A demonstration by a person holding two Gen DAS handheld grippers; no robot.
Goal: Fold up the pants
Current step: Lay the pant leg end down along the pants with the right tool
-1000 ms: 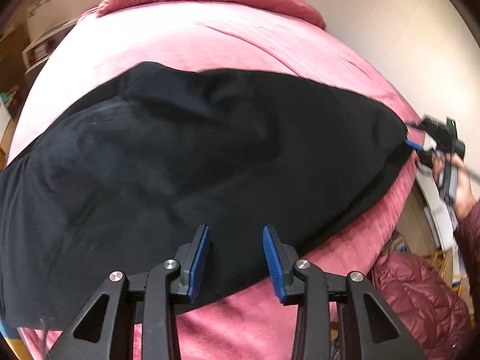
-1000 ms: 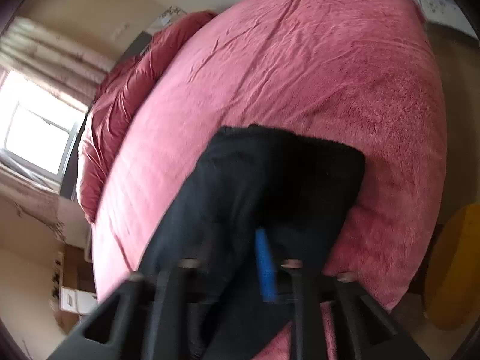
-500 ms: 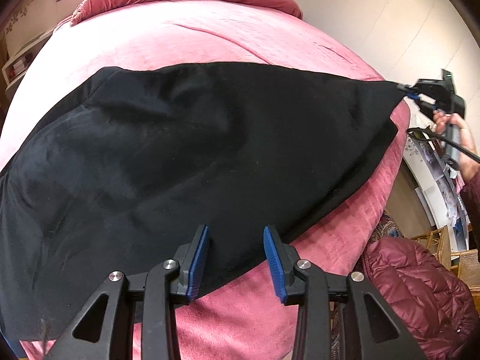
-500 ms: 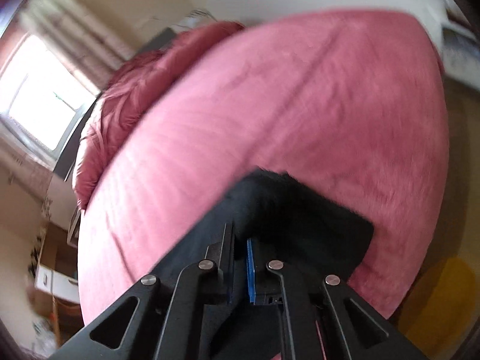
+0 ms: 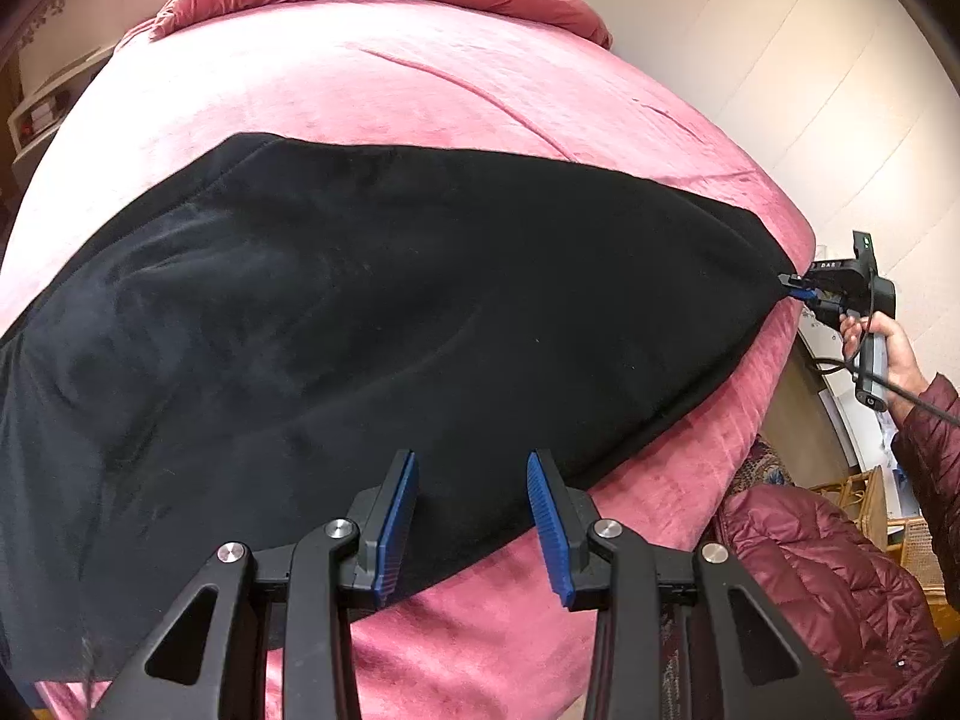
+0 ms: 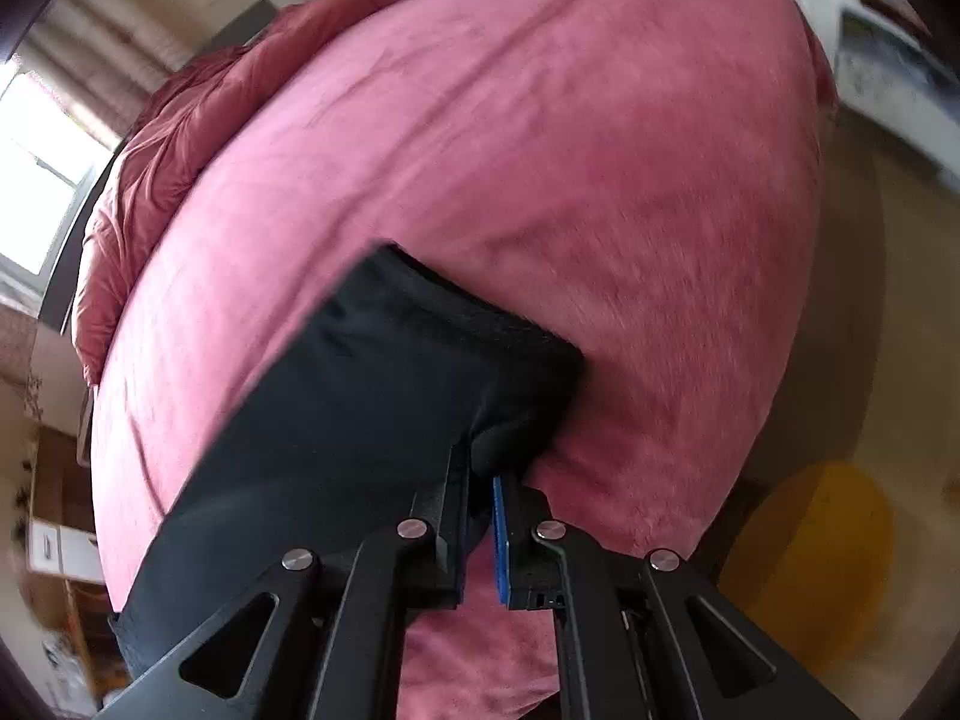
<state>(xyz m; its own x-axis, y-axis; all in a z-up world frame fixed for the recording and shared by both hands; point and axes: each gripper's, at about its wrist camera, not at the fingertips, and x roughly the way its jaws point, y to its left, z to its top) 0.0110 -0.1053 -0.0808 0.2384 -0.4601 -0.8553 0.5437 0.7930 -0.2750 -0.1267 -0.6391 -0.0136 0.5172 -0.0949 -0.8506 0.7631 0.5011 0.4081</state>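
the black pants [image 5: 372, 312] lie spread flat across the near half of the pink bed [image 5: 420, 78], one end reaching its right edge. the right gripper [image 6: 480, 480], whose jaws have just been closing, pinches that end's corner. the left gripper [image 5: 471, 516] hovers part open over the near hem, holding nothing. no fold across the length shows yet, so the folding seems barely begun.

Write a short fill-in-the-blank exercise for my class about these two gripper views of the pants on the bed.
1. The black pants lie spread on a ____ blanket.
2. The right gripper is ____ on a corner of the pants.
3. The left gripper holds ____ between its blue pads.

Missing words: pink; shut; nothing
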